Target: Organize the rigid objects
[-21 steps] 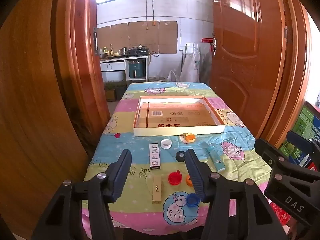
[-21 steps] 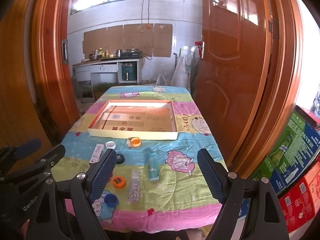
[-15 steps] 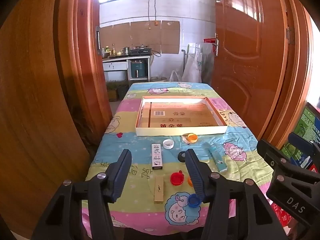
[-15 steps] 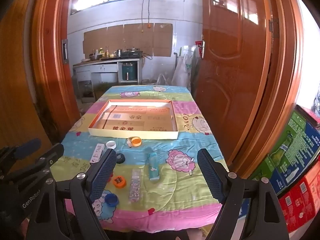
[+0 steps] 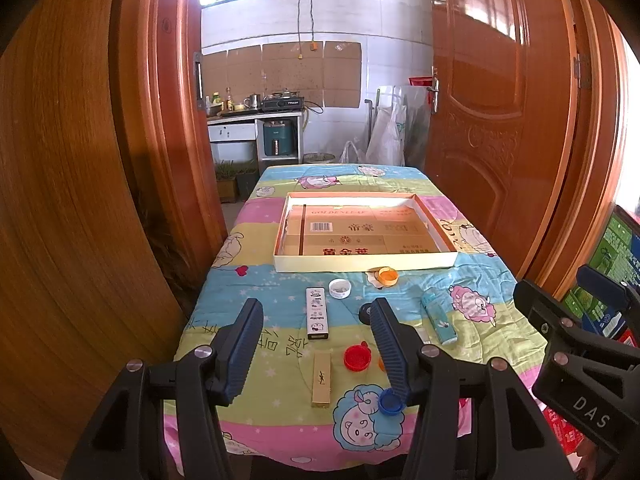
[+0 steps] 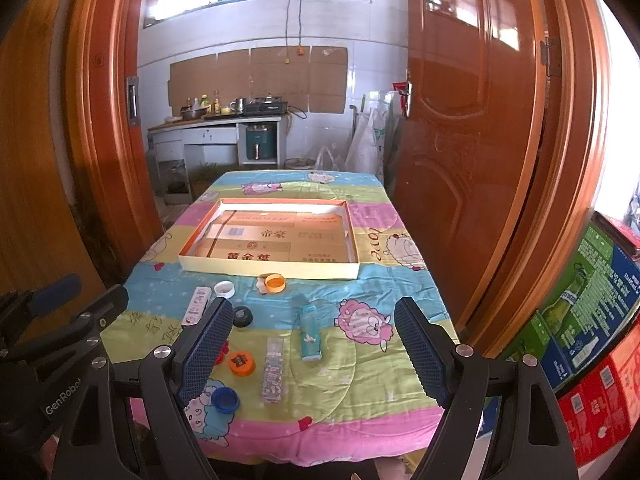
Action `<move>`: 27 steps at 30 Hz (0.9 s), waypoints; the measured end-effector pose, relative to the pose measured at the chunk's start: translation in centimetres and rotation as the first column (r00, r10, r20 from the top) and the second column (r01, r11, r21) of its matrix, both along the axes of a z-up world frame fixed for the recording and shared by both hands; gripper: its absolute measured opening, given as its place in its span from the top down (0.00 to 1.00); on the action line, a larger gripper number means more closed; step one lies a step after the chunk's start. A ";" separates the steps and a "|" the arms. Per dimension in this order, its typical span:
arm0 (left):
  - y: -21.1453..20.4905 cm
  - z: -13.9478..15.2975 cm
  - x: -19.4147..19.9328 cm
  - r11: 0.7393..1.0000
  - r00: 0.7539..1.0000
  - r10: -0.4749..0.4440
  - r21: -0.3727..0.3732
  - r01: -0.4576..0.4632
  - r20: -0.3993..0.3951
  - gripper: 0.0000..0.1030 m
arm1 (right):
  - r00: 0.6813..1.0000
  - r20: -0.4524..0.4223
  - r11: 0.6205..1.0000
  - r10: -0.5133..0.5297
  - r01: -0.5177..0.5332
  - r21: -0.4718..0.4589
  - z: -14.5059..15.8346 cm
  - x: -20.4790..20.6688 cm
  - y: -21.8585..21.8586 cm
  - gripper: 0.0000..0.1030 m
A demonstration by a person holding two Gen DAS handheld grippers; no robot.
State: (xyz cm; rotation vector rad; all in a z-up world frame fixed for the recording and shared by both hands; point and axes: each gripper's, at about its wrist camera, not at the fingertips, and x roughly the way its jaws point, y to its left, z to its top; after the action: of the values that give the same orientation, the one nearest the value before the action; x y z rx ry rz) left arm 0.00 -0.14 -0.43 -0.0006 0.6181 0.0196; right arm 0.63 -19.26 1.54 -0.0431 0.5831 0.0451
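Left wrist view has slid only a touch sideways over the last half second, so the tray [image 5: 366,266] sits slightly more toward 3 o'clock in the picture than it did. Right wrist view looks the same as before. Nothing on the surface [image 5: 276,292] has moved. I read that as me still lining up, with no pick begun and the sorting all ahead.

The left gripper [image 5: 316,308] has its jaws released and nothing between them. The right gripper [image 6: 314,304] has its jaws spread as wide as they go, also empty. Both hang over the near edge, short of the objects.

The tray lies at 12 o'clock from the clutter, empty, its long axis running 9 to 3. Just in front of its near wall sit the white cap [image 5: 340,288] and the orange cap [image 5: 387,276].

The long pieces matter most for my approach:
- The white box [image 5: 317,314] lies flat, long axis 12 to 6.
- The gold box [image 5: 321,378] sits at 6 o'clock from it, on the same 12-to-6 line.
- The teal tube [image 5: 438,318] lies off at 3 o'clock, leaning about 11 to 5 in the left view.
- The clear patterned box [image 6: 273,364] runs close to 12 to 6.

The red cap [image 5: 357,358] and blue cap [image 5: 390,403] lie by the left gripper's right finger. My jaws would already close across the narrow sides of the white or gold box, I judge.
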 end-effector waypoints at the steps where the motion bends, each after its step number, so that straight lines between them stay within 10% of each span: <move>1: 0.0 0.0 0.0 1.000 1.000 -0.001 0.000 0.001 -0.001 0.46 | 1.000 -0.001 1.000 0.001 -0.001 0.001 0.0 0.0 -0.1 0.18; 27: -0.1 -0.1 0.0 1.000 1.000 -0.002 -0.009 0.002 -0.011 0.46 | 1.000 -0.003 1.000 0.011 -0.011 0.018 0.0 -0.2 0.3 0.18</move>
State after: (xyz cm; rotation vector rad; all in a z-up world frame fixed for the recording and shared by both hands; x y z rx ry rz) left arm -0.04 -0.26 -0.56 -0.0087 0.6291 0.0150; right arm 0.45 -18.97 1.57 -0.0283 0.5851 0.0613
